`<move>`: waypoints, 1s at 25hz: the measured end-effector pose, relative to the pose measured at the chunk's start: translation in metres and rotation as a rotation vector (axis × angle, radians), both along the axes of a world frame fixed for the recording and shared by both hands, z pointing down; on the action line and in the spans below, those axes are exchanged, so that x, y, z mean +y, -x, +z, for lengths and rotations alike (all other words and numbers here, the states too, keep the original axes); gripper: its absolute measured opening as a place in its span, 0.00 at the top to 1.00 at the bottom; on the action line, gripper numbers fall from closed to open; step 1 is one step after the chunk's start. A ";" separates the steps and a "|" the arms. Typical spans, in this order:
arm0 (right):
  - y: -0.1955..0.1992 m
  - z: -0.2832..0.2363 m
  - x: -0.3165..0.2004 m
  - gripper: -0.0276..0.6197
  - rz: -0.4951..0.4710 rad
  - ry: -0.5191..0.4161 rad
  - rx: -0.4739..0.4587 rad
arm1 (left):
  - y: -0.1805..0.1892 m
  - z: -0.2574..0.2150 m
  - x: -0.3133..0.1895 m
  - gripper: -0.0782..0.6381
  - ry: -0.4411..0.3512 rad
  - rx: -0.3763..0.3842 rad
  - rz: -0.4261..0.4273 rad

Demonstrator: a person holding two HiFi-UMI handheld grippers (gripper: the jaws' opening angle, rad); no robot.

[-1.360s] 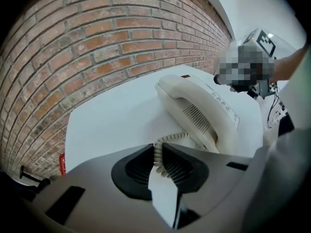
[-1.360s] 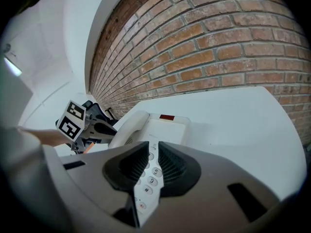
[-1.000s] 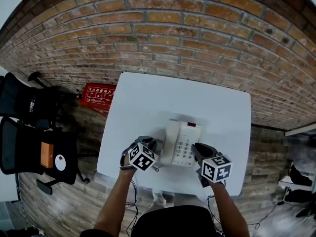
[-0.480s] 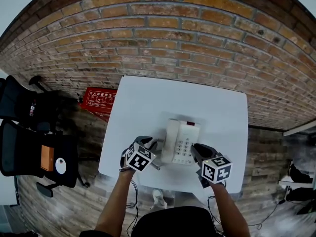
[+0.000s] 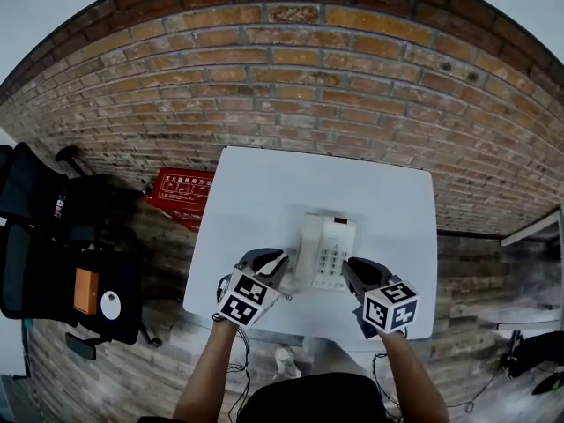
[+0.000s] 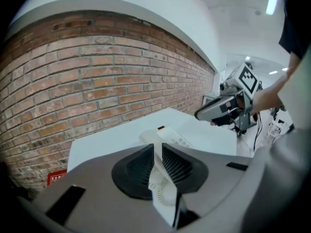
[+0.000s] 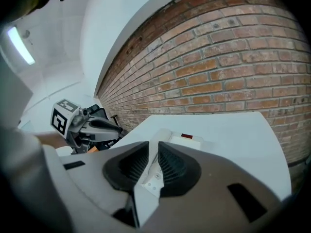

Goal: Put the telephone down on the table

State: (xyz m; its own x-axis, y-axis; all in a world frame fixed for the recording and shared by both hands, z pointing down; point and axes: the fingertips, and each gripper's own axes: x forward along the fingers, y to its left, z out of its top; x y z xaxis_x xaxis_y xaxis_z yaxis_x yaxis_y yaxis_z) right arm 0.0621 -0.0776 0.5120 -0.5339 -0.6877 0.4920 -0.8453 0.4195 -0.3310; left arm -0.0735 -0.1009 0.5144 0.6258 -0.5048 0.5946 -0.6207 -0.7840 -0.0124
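A white telephone (image 5: 328, 250) with its handset on the left side lies flat on the white table (image 5: 291, 183), near the front edge. My left gripper (image 5: 280, 259) sits just left of the telephone, apart from it; its jaws are closing to a narrow slit with nothing between them. Just right of the telephone's near corner, my right gripper (image 5: 350, 268) is shut and empty. In the left gripper view the telephone (image 6: 167, 136) lies beyond the left gripper (image 6: 156, 147), with the right gripper (image 6: 203, 114) at the right. The right gripper view shows the telephone (image 7: 183, 138) past the right gripper (image 7: 154, 147).
A brick wall (image 5: 291, 86) rises behind the table. On the floor to the left a red sign board (image 5: 181, 186) leans by the wall, and black office chairs (image 5: 53, 263) stand further left. Cables hang below the table's front edge.
The head camera has tilted, so the table sits slightly higher in view. My left gripper has drawn a little back and left from the telephone. The right gripper and the telephone hold their places.
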 end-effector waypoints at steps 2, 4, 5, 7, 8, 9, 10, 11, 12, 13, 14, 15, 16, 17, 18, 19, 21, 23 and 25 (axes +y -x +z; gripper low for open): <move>0.004 -0.012 0.008 0.86 0.000 -0.025 -0.003 | -0.004 -0.020 0.011 0.81 -0.018 0.055 0.016; 0.009 -0.023 0.017 0.86 0.000 -0.045 -0.008 | -0.005 -0.035 0.024 0.83 -0.036 0.085 0.036; 0.012 -0.029 0.022 0.86 -0.001 -0.055 -0.011 | -0.005 -0.041 0.030 0.84 -0.044 0.097 0.045; 0.018 -0.040 0.030 0.86 -0.002 -0.079 -0.012 | -0.003 -0.052 0.040 0.85 -0.060 0.117 0.057; 0.021 -0.045 0.035 0.86 -0.003 -0.090 -0.010 | -0.001 -0.057 0.045 0.85 -0.070 0.125 0.059; 0.023 -0.049 0.041 0.86 -0.002 -0.100 -0.007 | 0.000 -0.063 0.051 0.86 -0.079 0.132 0.060; 0.026 -0.053 0.046 0.86 0.000 -0.110 -0.007 | 0.002 -0.067 0.057 0.87 -0.085 0.141 0.062; 0.027 -0.057 0.051 0.86 0.005 -0.119 -0.007 | 0.002 -0.072 0.063 0.87 -0.090 0.150 0.068; 0.029 -0.062 0.056 0.86 0.012 -0.128 -0.008 | 0.003 -0.077 0.069 0.88 -0.096 0.159 0.076; 0.029 -0.066 0.060 0.87 0.020 -0.139 -0.010 | 0.003 -0.082 0.074 0.88 -0.104 0.165 0.084; 0.030 -0.071 0.065 0.87 0.030 -0.151 -0.013 | 0.004 -0.087 0.079 0.88 -0.116 0.170 0.091; 0.031 -0.076 0.069 0.87 0.037 -0.165 -0.015 | 0.005 -0.091 0.084 0.88 -0.127 0.175 0.096; 0.032 -0.081 0.074 0.88 0.041 -0.181 -0.015 | 0.006 -0.096 0.089 0.88 -0.135 0.185 0.099; 0.034 -0.086 0.079 0.88 0.040 -0.199 -0.012 | 0.008 -0.102 0.094 0.88 -0.141 0.199 0.101; 0.037 -0.092 0.085 0.88 0.034 -0.220 -0.007 | 0.009 -0.107 0.099 0.88 -0.146 0.218 0.103; 0.040 -0.097 0.090 0.88 0.028 -0.241 -0.002 | 0.010 -0.113 0.105 0.88 -0.152 0.238 0.105; 0.046 -0.108 0.099 0.88 0.025 -0.272 -0.003 | 0.013 -0.127 0.117 0.88 -0.174 0.267 0.108; 0.051 -0.117 0.107 0.88 0.030 -0.290 -0.005 | 0.016 -0.134 0.126 0.88 -0.194 0.275 0.107; 0.055 -0.123 0.115 0.89 0.032 -0.308 -0.002 | 0.020 -0.135 0.134 0.88 -0.192 0.281 0.104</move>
